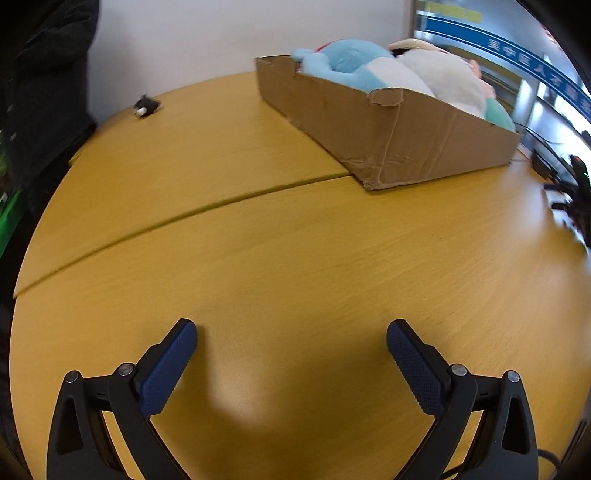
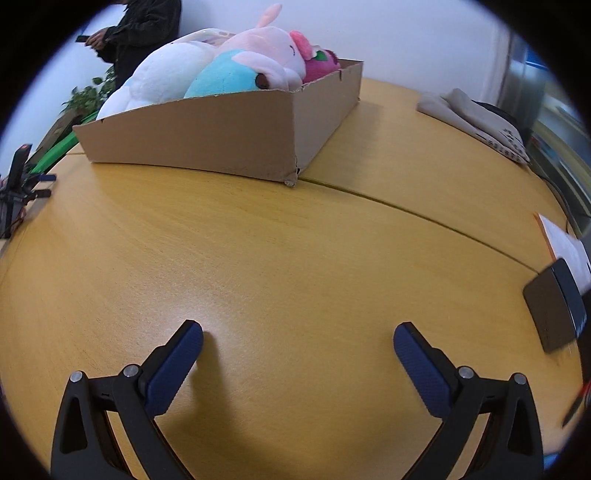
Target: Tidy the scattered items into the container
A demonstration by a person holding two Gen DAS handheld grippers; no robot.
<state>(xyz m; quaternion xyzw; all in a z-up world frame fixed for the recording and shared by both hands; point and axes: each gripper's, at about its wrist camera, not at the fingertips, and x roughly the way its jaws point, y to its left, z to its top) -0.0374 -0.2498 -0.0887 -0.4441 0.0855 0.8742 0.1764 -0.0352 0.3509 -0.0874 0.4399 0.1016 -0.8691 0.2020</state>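
A shallow cardboard box (image 1: 391, 136) (image 2: 207, 136) stands on the yellow wooden table (image 1: 277, 251) (image 2: 295, 258), filled with plush toys: a blue one (image 1: 343, 62), a white one (image 1: 447, 81) (image 2: 162, 70), a turquoise one (image 2: 225, 79), a pink one (image 2: 269, 44) and a magenta one (image 2: 323, 62). My left gripper (image 1: 291, 336) is open low over bare tabletop, well in front of the box. My right gripper (image 2: 298, 338) is open too, nothing between its fingers, with the box's corner ahead.
A small black and white object (image 1: 147, 106) lies near the table's far left edge. A person in dark clothes (image 2: 144, 33) stands behind the box. Grey cloth (image 2: 476, 118), a black case (image 2: 554, 314) and papers (image 2: 565, 243) lie at the right. A black device (image 1: 576, 192) sits beside the box.
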